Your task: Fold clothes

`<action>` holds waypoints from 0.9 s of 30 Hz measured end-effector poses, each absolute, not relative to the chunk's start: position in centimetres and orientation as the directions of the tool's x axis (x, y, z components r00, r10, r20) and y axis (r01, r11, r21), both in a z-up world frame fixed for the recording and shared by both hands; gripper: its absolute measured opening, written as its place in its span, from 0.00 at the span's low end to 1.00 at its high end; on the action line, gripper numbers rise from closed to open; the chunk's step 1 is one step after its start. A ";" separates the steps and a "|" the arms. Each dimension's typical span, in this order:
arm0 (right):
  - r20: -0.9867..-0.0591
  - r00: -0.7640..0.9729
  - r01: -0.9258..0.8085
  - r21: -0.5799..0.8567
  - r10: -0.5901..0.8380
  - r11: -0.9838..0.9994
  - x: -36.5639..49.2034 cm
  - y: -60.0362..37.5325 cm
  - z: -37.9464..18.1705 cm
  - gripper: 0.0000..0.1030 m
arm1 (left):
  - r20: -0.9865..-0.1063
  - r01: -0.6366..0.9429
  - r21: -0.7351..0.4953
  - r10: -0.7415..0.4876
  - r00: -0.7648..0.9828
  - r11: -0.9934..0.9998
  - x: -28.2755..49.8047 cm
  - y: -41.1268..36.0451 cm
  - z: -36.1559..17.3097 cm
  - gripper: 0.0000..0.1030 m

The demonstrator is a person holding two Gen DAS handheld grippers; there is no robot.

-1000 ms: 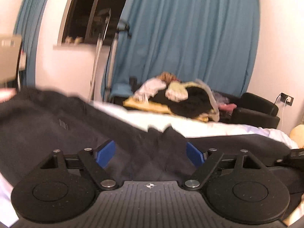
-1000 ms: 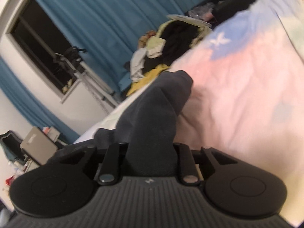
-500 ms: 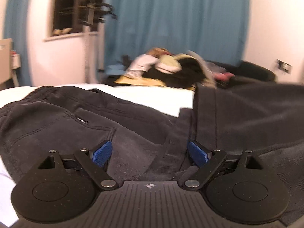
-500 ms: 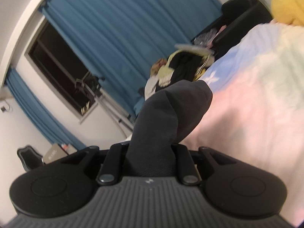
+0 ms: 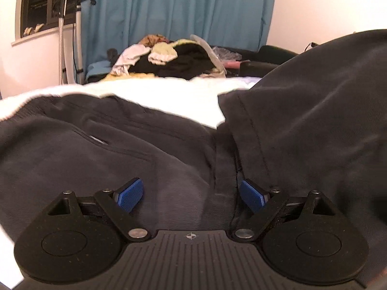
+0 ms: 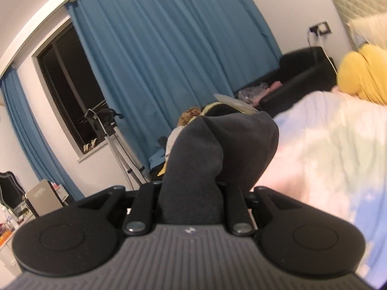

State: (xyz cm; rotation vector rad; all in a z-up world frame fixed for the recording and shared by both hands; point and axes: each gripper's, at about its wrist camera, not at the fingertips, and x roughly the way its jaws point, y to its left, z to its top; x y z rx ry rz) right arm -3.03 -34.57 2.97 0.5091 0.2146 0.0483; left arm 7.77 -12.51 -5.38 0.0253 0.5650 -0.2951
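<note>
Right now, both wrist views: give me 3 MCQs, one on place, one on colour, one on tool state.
1. Where does the dark garment lie?
A. on the bed
B. on a chair
C. on the floor

2. What colour are the curtains?
A. red
B. blue
C. white

3. What is the state of the right tool?
A. open and bare
B. shut on a towel
C. shut on the dark garment

Answers:
1. A: the left wrist view shows it spread over the pale bed cover.
2. B: blue drapes hang behind the clothes pile in both views.
3. C: dark cloth is bunched between its closed fingers, while the left tool stands open over the fabric.
</note>
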 end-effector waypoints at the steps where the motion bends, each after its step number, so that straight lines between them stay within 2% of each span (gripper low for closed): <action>1: -0.193 0.976 0.005 0.479 0.100 0.878 -2.2 -33.6 3.3 0.21 | -0.506 0.283 -0.063 -0.275 0.818 0.957 7.1 -11.4 -4.4 0.90; 3: -0.197 0.975 0.001 0.459 0.101 0.888 -0.7 -31.5 4.0 0.21 | -0.474 0.285 -0.073 -0.285 0.833 0.956 6.0 -9.3 -2.5 0.90; 9: -0.190 0.971 -0.057 0.414 0.148 0.908 5.3 -23.3 5.3 0.22 | -0.385 0.175 -0.079 -0.192 0.903 0.981 3.9 -2.0 2.9 0.90; 13: -0.208 0.960 -0.106 0.360 0.190 0.927 9.6 -16.2 4.5 0.22 | -0.295 0.043 -0.226 -0.110 0.949 0.973 3.6 5.1 5.2 0.91; 18: -0.260 0.936 -0.170 0.254 0.237 0.952 14.8 -6.9 1.4 0.22 | -0.213 -0.076 -0.356 -0.002 0.977 0.931 3.5 12.1 5.0 0.91; 22: -0.358 0.900 -0.189 0.198 0.250 0.962 19.1 -0.5 -2.7 0.23 | -0.226 -0.166 -0.438 0.070 0.972 0.884 4.4 16.2 2.8 0.91; 24: -0.399 0.885 -0.206 0.126 0.239 0.971 20.6 2.3 -5.1 0.24 | -0.253 -0.190 -0.477 0.072 0.965 0.858 5.5 17.8 1.2 0.91; 27: -0.411 0.882 -0.219 0.073 0.229 0.973 21.3 4.2 -8.2 0.26 | -0.308 -0.240 -0.525 0.081 0.948 0.816 6.9 19.4 -0.6 0.91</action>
